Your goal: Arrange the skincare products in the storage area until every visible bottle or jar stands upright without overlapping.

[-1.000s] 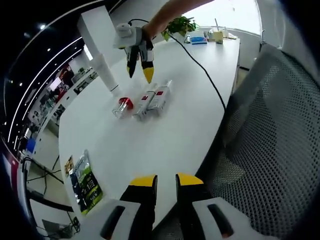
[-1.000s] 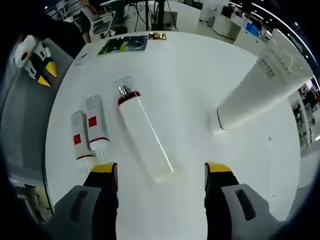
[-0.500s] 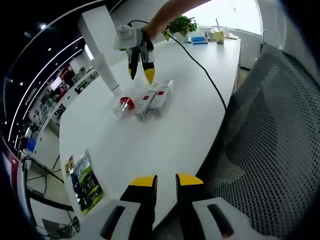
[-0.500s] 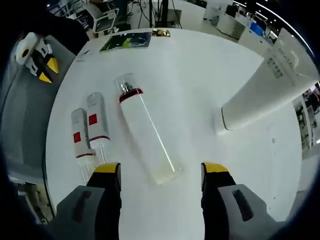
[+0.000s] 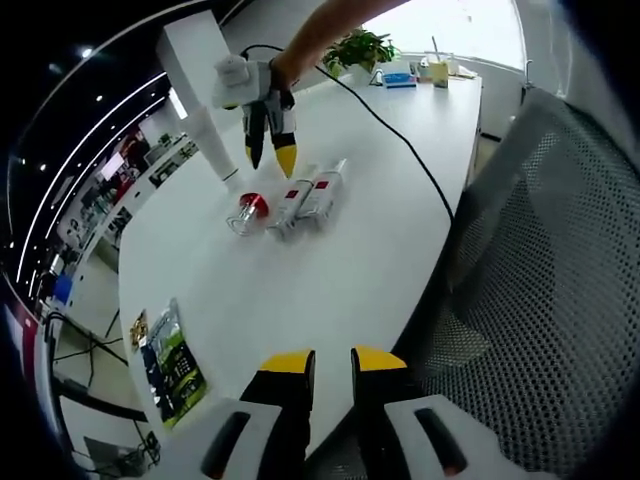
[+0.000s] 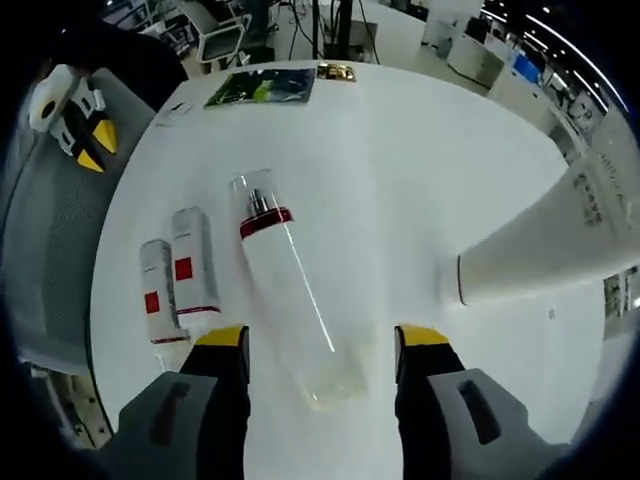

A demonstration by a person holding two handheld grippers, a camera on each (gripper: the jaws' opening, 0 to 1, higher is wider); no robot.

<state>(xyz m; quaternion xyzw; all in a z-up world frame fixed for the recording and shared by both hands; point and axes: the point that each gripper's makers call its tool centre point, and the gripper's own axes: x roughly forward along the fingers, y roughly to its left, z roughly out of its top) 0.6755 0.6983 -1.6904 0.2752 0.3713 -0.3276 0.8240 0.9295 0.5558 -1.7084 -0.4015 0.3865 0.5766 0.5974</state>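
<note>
A tall white bottle [image 6: 292, 295] with a red band and clear cap lies flat on the white table [image 6: 400, 160]. My right gripper [image 6: 322, 340] is open, and its jaws straddle the bottle's base without touching it. Two small white tubes [image 6: 186, 272] with red squares lie side by side to the left. A large white tube [image 6: 560, 245] stands on its cap at the right. In the left gripper view, the right gripper [image 5: 268, 163] hangs over the bottle [image 5: 249, 208] and the tubes [image 5: 312, 195]. My left gripper [image 5: 333, 360] is shut and empty at the table's near edge.
A grey mesh chair [image 5: 540, 280] stands at the table's edge beside my left gripper. Green packets [image 5: 172, 362] lie near that end of the table. A black cable [image 5: 400, 135] runs across the table towards a plant [image 5: 360, 48] and small items at the far end.
My right gripper has come down closer over the bottle's base, and its jaws have narrowed a little. The left gripper has stayed still.
</note>
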